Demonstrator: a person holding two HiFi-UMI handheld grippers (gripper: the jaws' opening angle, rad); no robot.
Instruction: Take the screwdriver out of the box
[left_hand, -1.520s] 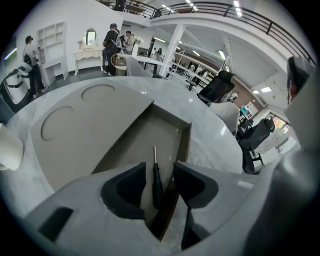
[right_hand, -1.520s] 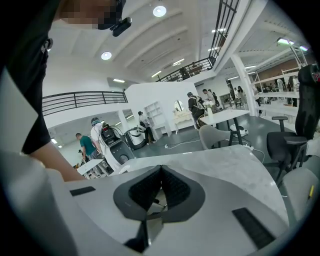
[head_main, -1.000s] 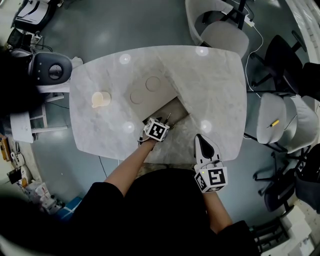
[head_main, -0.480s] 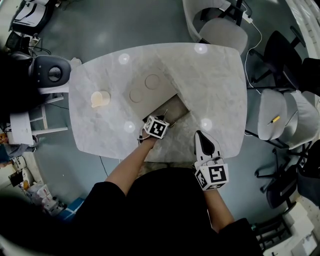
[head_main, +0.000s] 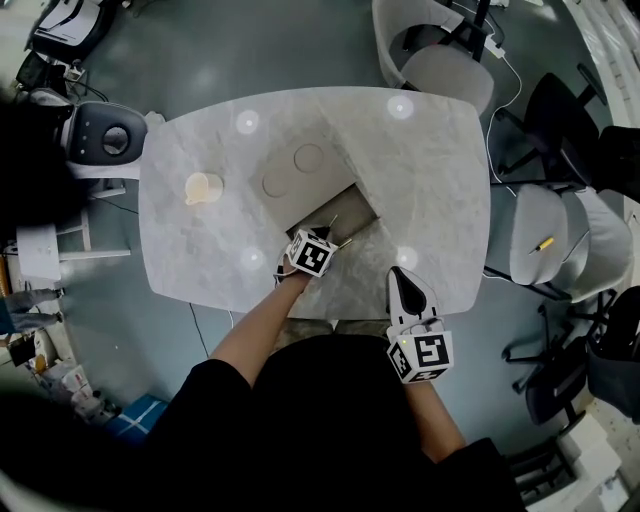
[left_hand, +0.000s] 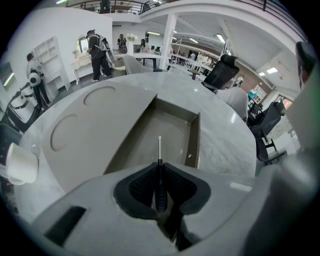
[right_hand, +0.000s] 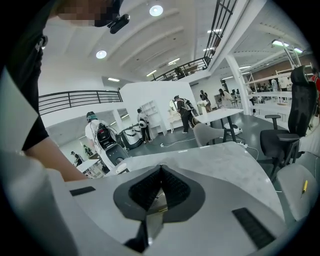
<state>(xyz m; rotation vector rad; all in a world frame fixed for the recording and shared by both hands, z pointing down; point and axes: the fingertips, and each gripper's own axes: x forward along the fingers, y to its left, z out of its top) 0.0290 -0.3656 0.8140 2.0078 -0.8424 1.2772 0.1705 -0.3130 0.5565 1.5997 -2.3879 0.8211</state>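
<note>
A slim screwdriver with a black ribbed handle and a thin metal shaft is pinched between the pads of my left gripper. Its shaft points out over the open grey box. In the head view the left gripper hangs over the near end of the box, which sits in the middle of the marble table. My right gripper rests apart at the table's near edge. Its jaws are shut with nothing between them, as the right gripper view also shows.
The box's flat lid, with two round recesses, lies open to the left of the box. A pale cup stands on the table's left side. Several chairs crowd the right side. People stand in the far background.
The left gripper's cube has shifted slightly up the picture over the box. The right gripper holds its place at the near edge.
</note>
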